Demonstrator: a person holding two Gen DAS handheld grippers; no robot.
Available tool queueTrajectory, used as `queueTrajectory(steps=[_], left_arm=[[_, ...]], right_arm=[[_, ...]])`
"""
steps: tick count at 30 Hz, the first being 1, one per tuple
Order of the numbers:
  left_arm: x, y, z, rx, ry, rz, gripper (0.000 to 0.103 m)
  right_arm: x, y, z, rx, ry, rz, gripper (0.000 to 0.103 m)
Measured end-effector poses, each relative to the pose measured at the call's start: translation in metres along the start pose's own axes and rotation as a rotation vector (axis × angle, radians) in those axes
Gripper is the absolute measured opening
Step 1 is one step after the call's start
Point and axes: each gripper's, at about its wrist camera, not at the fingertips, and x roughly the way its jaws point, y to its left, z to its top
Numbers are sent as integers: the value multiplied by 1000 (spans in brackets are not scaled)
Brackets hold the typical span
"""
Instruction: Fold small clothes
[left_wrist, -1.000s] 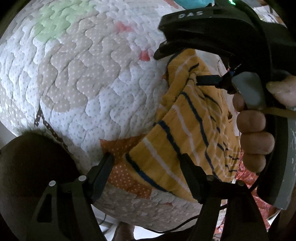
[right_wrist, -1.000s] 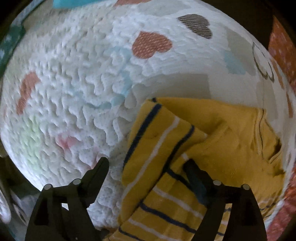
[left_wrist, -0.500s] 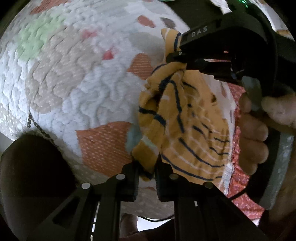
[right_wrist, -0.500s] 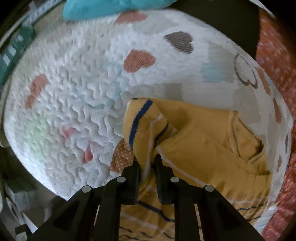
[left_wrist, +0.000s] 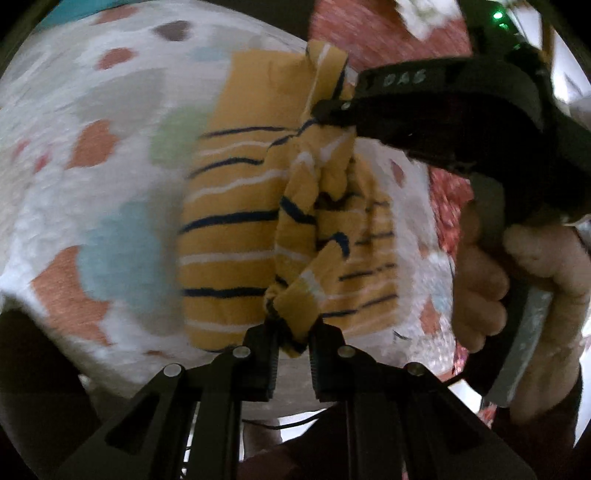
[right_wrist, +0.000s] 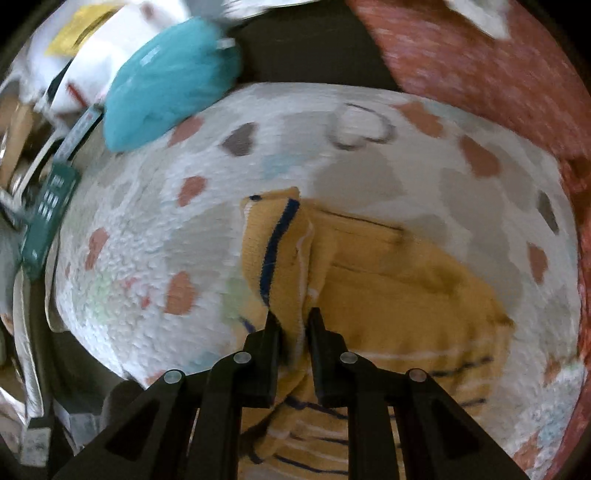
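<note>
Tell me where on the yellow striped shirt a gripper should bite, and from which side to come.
Bite the bunched hem edge of the yellow striped shirt, coming down from above. That edge stands up in a thick fold off the quilt, so the fingers can straddle it. The left gripper and the right gripper each already pinch such a fold.

one striped garment (left_wrist: 229, 236), two tongs (left_wrist: 293, 334), one quilt (right_wrist: 369, 155)

The left gripper (left_wrist: 293, 341) is pinching a fabric edge between nearly closed jaws. The right gripper (right_wrist: 293, 334), gripped by a hand (left_wrist: 517, 291), is pinching likewise, ahead and right.
</note>
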Motion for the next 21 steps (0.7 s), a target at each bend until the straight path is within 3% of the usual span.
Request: queueTrajectory(steps=[5, 7, 14, 21], left_arm=[[52, -60, -2, 137, 76, 64, 13], [62, -68, -5, 159, 97, 70, 13], [100, -116, -8, 234, 138, 101, 13], [119, -130, -19, 266, 166, 122, 13]], right_arm=[[-7, -82, -17, 137, -13, 9, 15], [-6, -105, -23, 186, -17, 14, 15], [-4, -156, -39, 279, -30, 16, 14], [-6, -182, -49, 309, -38, 9, 12]])
